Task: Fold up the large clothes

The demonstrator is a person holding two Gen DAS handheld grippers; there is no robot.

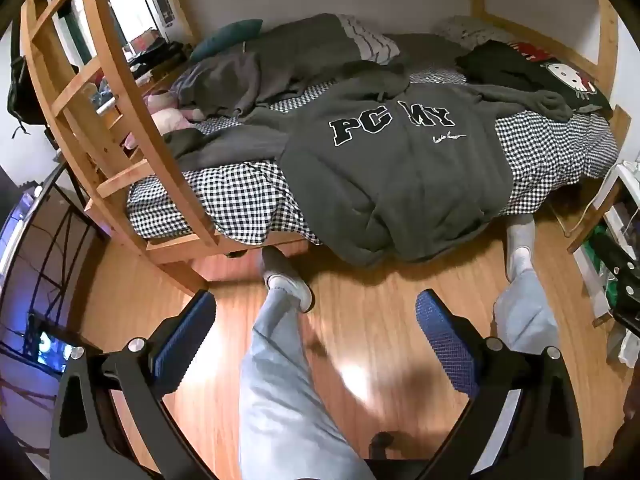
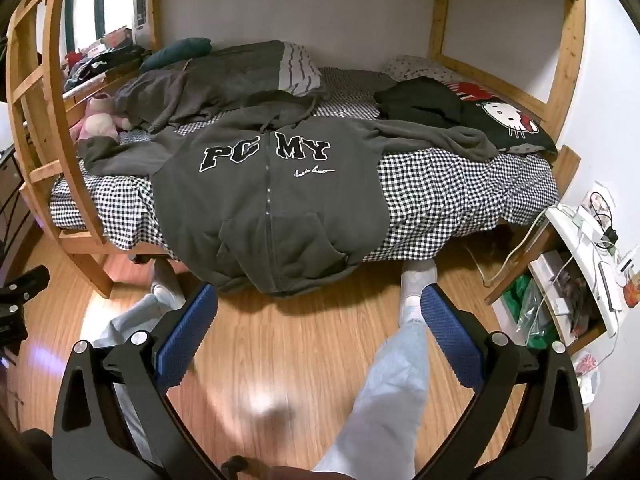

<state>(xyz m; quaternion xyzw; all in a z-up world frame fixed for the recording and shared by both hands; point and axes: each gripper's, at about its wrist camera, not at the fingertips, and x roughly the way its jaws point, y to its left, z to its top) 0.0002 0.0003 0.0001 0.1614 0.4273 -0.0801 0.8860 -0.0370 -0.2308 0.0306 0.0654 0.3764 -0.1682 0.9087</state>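
Ahead of both my tongs stands the wooden bunk bed with its black-and-white checked sheet (image 2: 440,188), and spread face up across it lies the large dark grey zip-front hooded sweatshirt (image 2: 272,200), its hem spilling over the near edge toward the floor, just beyond my fingertips. Nothing is folded yet, as far as I can judge: both sleeves stretch out to the sides, the hood sits at the far end, and the body is flat, so every fold is left to do. Farther back on the sheet lie a rumpled grey blanket (image 2: 208,84) to the left and a black cushion printed with a white cartoon cat (image 2: 508,124) to the right. My left tongs (image 1: 316,340) and my right tongs (image 2: 316,328) both gape wide with nothing between the blue pads, hovering over the wooden floor in front of the bed. The chest reads "PC MY" (image 2: 266,152) in black letters edged white, with a small white script line beneath that I cannot read.
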